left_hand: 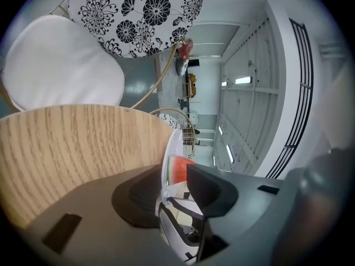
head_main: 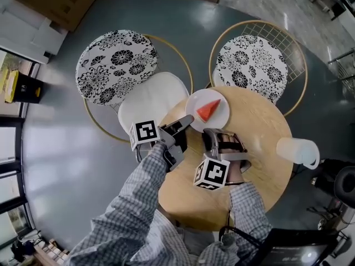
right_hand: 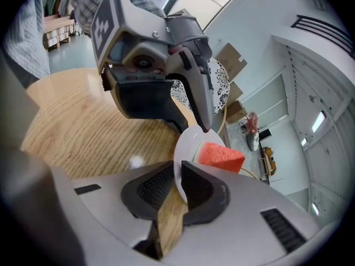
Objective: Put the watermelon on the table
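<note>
A red watermelon wedge [head_main: 208,110] lies on a small white plate [head_main: 195,105] near the far edge of the round wooden table [head_main: 260,126]. My left gripper [head_main: 188,121] reaches the plate's left rim. In the left gripper view the rim [left_hand: 173,148] stands between its open jaws, with the wedge [left_hand: 178,169] just beyond and a gap beside the pads. My right gripper [head_main: 211,132] meets the plate's near rim. In the right gripper view its jaws [right_hand: 178,173] pinch the plate [right_hand: 188,143], and the wedge [right_hand: 221,157] sits behind them.
A white jug [head_main: 298,150] lies on the table's right side. Two wire chairs with floral cushions [head_main: 116,65] [head_main: 252,65] stand beyond the table, the left one with a white seat [head_main: 152,101]. A cardboard box [head_main: 61,1] sits on the grey floor at top left.
</note>
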`<action>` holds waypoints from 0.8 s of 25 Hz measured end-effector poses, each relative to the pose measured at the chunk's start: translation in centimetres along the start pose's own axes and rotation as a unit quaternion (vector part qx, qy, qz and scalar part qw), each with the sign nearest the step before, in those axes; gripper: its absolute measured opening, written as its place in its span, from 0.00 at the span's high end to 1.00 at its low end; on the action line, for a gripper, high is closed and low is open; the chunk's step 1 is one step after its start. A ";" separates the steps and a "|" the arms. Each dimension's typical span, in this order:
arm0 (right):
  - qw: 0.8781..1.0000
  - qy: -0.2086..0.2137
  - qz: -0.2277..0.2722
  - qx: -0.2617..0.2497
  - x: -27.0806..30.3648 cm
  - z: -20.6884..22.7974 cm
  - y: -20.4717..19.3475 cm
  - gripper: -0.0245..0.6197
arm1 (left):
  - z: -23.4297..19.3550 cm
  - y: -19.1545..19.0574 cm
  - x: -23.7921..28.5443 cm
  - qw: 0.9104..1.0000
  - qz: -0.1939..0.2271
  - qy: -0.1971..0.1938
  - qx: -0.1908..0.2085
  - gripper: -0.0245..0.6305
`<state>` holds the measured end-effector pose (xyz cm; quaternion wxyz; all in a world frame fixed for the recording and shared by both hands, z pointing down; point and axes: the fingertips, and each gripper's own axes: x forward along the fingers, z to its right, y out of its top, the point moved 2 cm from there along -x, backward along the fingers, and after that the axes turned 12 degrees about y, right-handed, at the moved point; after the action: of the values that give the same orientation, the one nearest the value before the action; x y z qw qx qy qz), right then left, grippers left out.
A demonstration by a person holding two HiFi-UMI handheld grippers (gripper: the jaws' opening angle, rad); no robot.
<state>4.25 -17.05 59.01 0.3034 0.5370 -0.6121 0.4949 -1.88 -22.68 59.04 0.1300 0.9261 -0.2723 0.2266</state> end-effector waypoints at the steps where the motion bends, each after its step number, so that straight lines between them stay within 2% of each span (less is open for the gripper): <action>1: 1.000 0.002 0.001 0.002 0.0 0.0 0.0 0.89 | -0.1 0.0 -0.2 1.000 0.003 0.000 -0.001 0.76; 14: 1.000 0.016 -0.006 0.010 0.7 -0.3 0.0 0.89 | -1.0 -0.4 -1.6 1.000 0.009 0.005 -0.019 0.76; 20: 0.998 0.029 0.015 0.053 0.8 -0.3 0.0 0.89 | -0.5 -0.3 -2.8 0.999 0.038 -0.019 -0.030 0.77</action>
<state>4.05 -17.08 59.80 0.2846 0.5283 -0.5843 0.5463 -4.04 -21.00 58.06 0.1442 0.9149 -0.3161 0.2055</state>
